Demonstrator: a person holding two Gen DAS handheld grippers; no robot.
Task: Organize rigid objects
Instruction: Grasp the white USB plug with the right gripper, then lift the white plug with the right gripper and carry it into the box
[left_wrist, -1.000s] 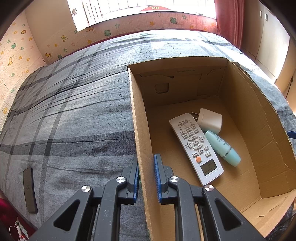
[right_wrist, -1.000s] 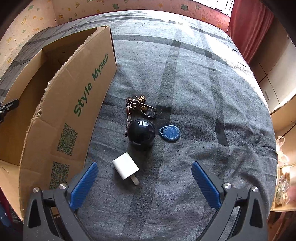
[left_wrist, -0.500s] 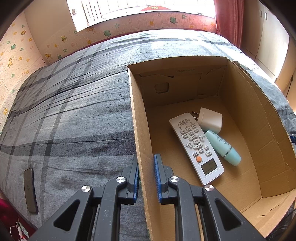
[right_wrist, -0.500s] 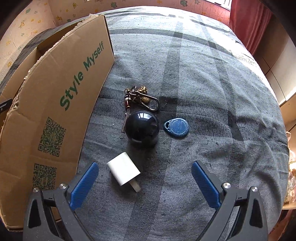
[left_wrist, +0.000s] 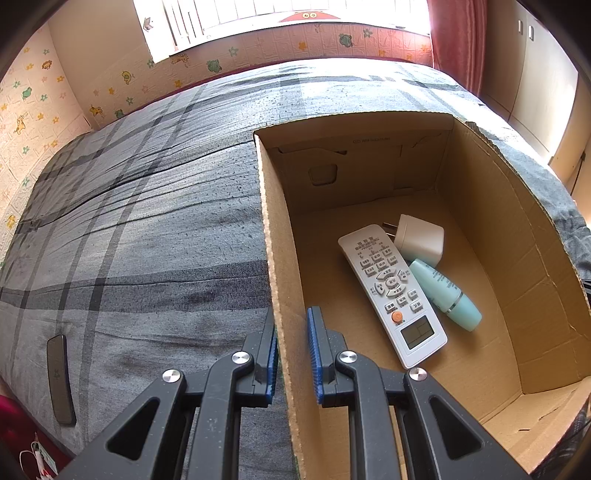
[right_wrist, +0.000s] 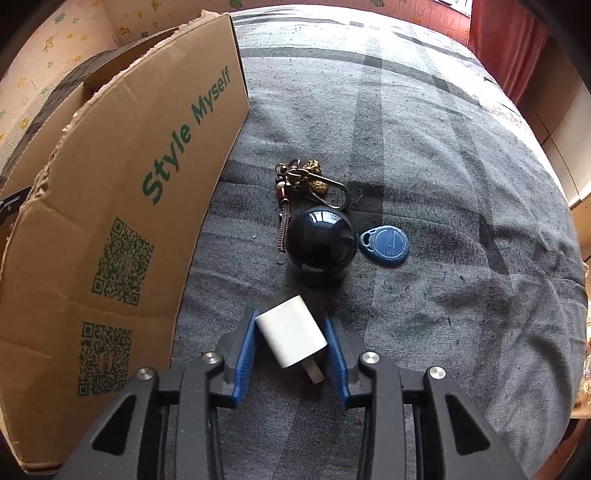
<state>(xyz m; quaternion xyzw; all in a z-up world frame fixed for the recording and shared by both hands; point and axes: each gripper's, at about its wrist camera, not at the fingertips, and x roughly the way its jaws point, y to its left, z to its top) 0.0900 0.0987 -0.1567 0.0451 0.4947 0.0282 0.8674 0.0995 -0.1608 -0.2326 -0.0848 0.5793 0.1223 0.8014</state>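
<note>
My left gripper (left_wrist: 291, 354) is shut on the left wall of the open cardboard box (left_wrist: 275, 266). Inside the box lie a white remote (left_wrist: 393, 293), a white plug adapter (left_wrist: 419, 240) and a mint green tube (left_wrist: 445, 293). My right gripper (right_wrist: 291, 343) has closed around a small white charger (right_wrist: 291, 336) lying on the bed, with both blue pads against its sides. Just beyond it sit a black ball-shaped object (right_wrist: 319, 242), a blue key fob (right_wrist: 386, 245) and a brass keychain (right_wrist: 308, 182). The box (right_wrist: 122, 206) stands to the left of them.
The box rests on a grey plaid bedspread (left_wrist: 147, 229). A dark phone (left_wrist: 59, 378) lies near the bed's left edge. Wallpapered walls, a window and a red curtain (left_wrist: 458, 40) are beyond the bed. A cabinet stands at the right.
My right gripper has moved forward and down onto the white charger and its jaws have closed from wide open onto it. The left gripper still holds the box wall.
</note>
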